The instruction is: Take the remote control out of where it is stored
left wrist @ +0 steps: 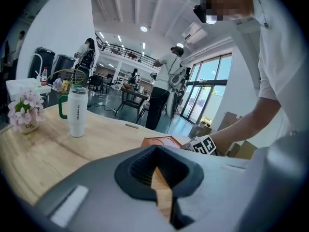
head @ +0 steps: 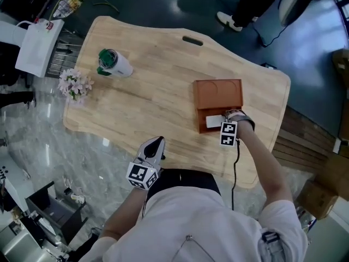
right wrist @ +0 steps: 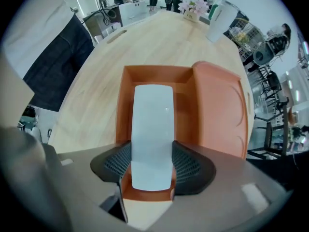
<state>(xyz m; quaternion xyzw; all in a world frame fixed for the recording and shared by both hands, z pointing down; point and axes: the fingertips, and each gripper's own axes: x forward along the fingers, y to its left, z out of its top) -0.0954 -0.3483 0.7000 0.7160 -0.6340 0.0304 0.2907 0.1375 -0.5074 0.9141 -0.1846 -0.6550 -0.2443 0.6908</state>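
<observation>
A white remote control [right wrist: 152, 129] lies lengthwise in the open tray [right wrist: 122, 105] of an orange-brown box [head: 218, 94] on the wooden table. The tray's lid [right wrist: 219, 115] sits beside it to the right in the right gripper view. My right gripper [right wrist: 152, 166] reaches into the tray and is shut on the remote's near end, one pad pressed against each long side. In the head view the remote [head: 213, 121] shows just ahead of that gripper [head: 222, 119]. My left gripper [head: 156, 142] hovers shut and empty at the table's near edge, well left of the box [left wrist: 161, 141].
A white tumbler with a green handle [head: 113, 63] and a small pot of pink flowers [head: 74, 84] stand at the table's far left. A dark slot [head: 192, 40] is cut near the far edge. People stand beyond the table [left wrist: 164, 88].
</observation>
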